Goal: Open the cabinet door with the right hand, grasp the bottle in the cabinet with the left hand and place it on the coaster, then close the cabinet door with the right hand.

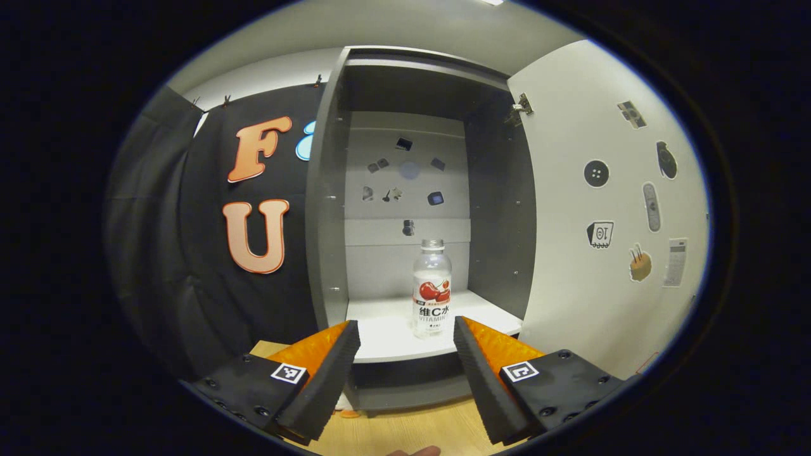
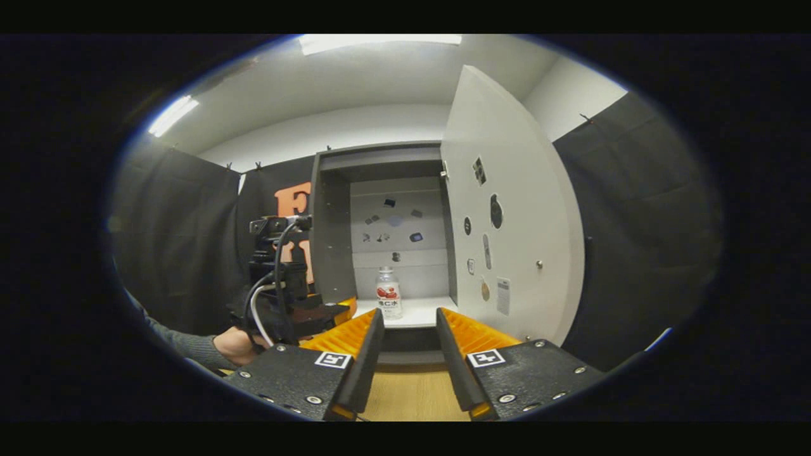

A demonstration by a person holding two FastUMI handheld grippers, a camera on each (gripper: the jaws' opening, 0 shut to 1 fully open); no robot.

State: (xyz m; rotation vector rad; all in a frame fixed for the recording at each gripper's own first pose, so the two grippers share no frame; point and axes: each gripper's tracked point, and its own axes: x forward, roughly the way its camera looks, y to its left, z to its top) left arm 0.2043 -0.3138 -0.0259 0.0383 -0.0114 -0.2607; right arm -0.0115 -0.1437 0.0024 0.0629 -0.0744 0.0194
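Cabinet [image 1: 329, 209]: grey, door [image 1: 608, 209] swung wide, stickers inside. Vitamin-water bottle [image 1: 431, 288]: clear plastic, upright on white shelf [image 1: 386, 332]. Left gripper [image 1: 405, 332]: released, short of bottle. Right gripper [image 2: 410, 320]: released, farther back; its view adds holder's sleeve [image 2: 184, 345], wooden worktop [image 2: 412, 392].

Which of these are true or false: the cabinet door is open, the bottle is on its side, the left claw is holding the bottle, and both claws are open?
1. The cabinet door is open. True.
2. The bottle lies on its side. False: it stands upright on the cabinet shelf.
3. The left claw grips the bottle. False: its fingers are spread, short of it.
4. The right claw is open. True, and it holds nothing.
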